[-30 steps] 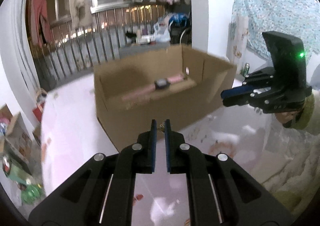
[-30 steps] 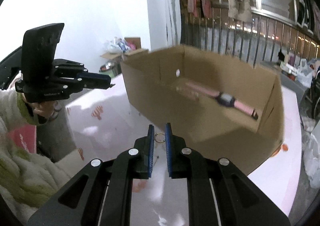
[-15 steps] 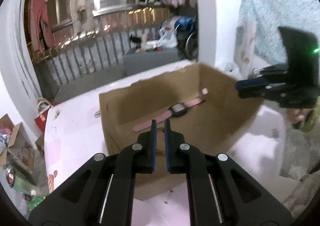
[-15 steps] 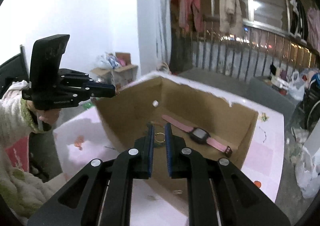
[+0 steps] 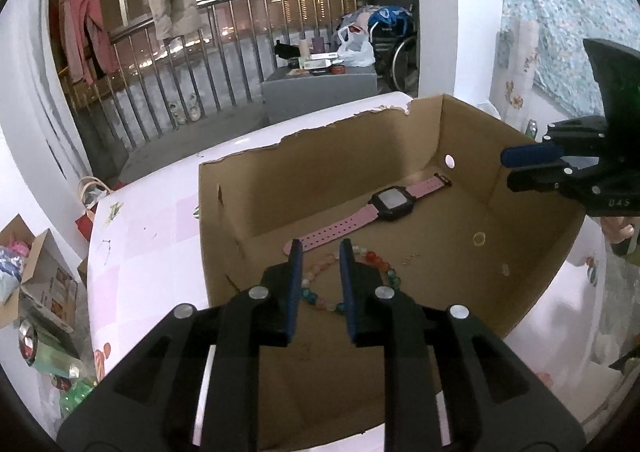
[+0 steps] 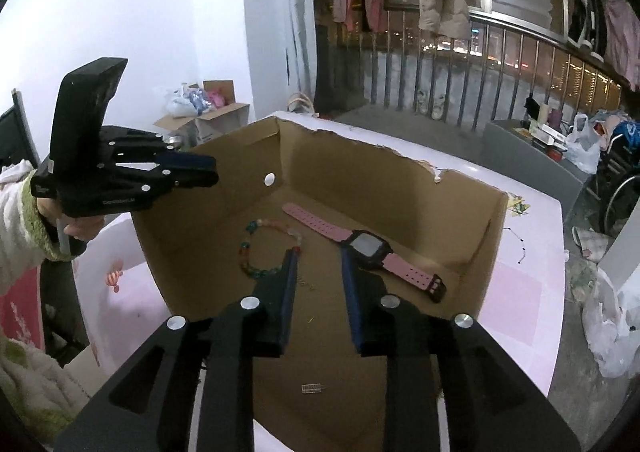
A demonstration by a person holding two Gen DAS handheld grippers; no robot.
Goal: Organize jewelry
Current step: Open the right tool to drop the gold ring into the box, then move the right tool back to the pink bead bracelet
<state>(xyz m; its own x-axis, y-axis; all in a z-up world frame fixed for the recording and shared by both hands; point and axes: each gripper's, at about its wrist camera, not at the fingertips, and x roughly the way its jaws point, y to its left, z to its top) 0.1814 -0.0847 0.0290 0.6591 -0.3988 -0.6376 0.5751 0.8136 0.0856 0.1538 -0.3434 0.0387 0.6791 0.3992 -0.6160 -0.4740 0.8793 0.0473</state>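
An open cardboard box [image 5: 320, 180] [image 6: 360, 180] holds a pink-strapped watch [image 5: 390, 200] [image 6: 368, 246] and a coloured bead bracelet [image 5: 320, 292] [image 6: 248, 252]. My left gripper [image 5: 320, 248] hangs over the box's near side above the bracelet. Its jaws are opening with nothing between them. My right gripper [image 6: 319, 252] hovers over the box floor beside the watch, its jaws also opening and empty. A gold ring [image 5: 479, 239] and a small gold piece [image 5: 410, 260] [image 6: 306, 284] lie loose on the box floor.
The box stands on a pink-and-white table [image 5: 140, 232] [image 6: 520, 292]. A hand in a fuzzy sleeve [image 6: 24, 228] holds the left gripper [image 6: 192, 168]. Beyond are a metal railing [image 5: 180, 76], a grey cabinet [image 5: 320, 92] and floor clutter [image 5: 36, 284].
Both grippers moved forward over the box. Their jaws have parted; the gold ring and the small gold piece that they held are now on the box floor.
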